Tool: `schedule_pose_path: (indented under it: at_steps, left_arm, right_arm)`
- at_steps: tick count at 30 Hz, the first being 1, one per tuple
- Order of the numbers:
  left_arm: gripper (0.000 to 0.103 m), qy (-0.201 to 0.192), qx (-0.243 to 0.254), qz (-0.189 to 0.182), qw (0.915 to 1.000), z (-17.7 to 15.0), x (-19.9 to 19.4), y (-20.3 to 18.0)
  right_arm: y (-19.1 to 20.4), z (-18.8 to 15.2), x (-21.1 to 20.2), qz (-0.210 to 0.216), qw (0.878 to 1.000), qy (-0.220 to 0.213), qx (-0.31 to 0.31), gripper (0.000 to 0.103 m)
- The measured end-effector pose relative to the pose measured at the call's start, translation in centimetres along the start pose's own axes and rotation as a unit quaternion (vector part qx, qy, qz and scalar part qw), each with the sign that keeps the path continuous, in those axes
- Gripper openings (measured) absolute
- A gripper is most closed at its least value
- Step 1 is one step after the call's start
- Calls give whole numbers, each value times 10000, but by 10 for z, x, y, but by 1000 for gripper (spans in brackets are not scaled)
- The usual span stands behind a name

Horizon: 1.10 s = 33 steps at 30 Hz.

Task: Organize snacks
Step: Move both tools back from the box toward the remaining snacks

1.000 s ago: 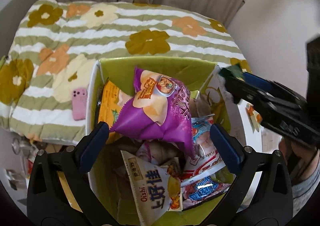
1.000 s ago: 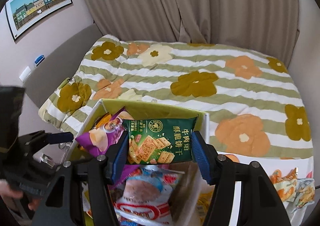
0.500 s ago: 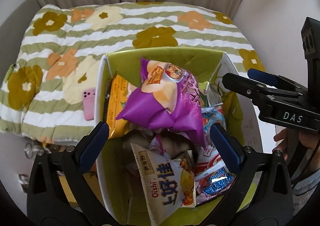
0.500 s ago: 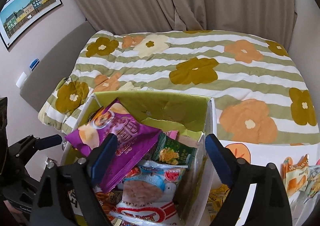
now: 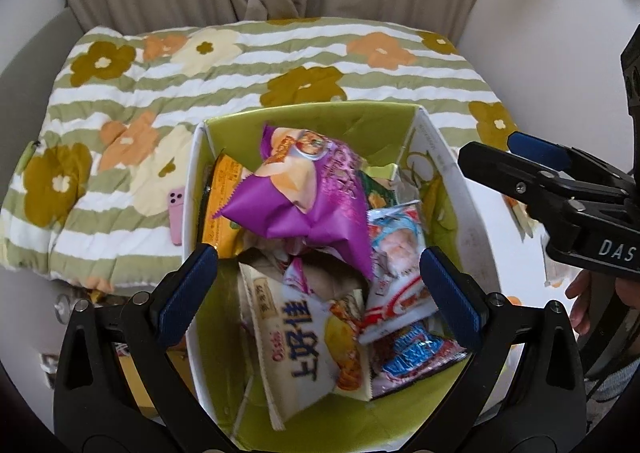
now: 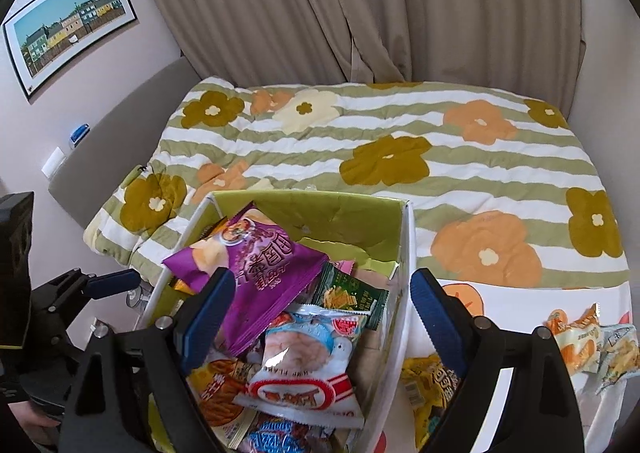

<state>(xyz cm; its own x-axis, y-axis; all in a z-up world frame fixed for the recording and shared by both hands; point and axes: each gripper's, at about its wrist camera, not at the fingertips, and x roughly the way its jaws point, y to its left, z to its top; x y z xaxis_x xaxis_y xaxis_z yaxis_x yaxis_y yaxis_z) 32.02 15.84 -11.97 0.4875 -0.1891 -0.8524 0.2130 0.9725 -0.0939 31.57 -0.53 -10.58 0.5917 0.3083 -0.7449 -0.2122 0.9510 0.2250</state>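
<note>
A white box with a green lining [image 5: 191, 189] [image 6: 409, 253] holds several snack bags. A purple chip bag [image 5: 304, 197] [image 6: 264, 265] lies on top. Beside it rests a green biscuit packet [image 6: 349, 293] [image 5: 376, 193], with a white shrimp-flake bag [image 6: 308, 361] and a white Oishi bag [image 5: 304, 349] nearer to me. My left gripper [image 5: 318, 289] hovers open above the box with nothing between its fingers. My right gripper [image 6: 322, 309] is also open and empty above the box, and shows at the right edge of the left wrist view [image 5: 532, 173].
The box stands against a bed with a striped flower quilt [image 6: 400, 157]. A pink phone [image 5: 176, 213] lies on the quilt left of the box. To the right of the box, a yellow packet [image 6: 432, 385] and orange-and-white packets [image 6: 580, 337] lie on a white surface.
My right gripper opened and let go of the green biscuit packet, which now lies in the box. Both grippers have drawn back from the box a little.
</note>
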Motion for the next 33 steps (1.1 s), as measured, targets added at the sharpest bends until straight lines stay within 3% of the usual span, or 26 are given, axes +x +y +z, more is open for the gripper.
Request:
schedule_pose_path:
  at_steps: [13, 15, 25, 33]
  left_arm:
    - [100, -341, -33, 200, 9992, -30, -42, -83]
    - [100, -357, -91, 164, 9992, -36, -46, -102]
    - [100, -308, 7, -18, 9995, -63, -37, -211]
    - [100, -166, 72, 44, 9998, -77, -5, -282]
  right_arm:
    - [-34, -35, -88, -175, 9982, -553, -160, 87]
    - [-44, -44, -102, -211, 9979, -573, -212, 103]
    - [-129, -91, -167, -564, 9959, -677, -196, 103]
    - [-200, -129, -179, -711, 9966, -411, 90, 103]
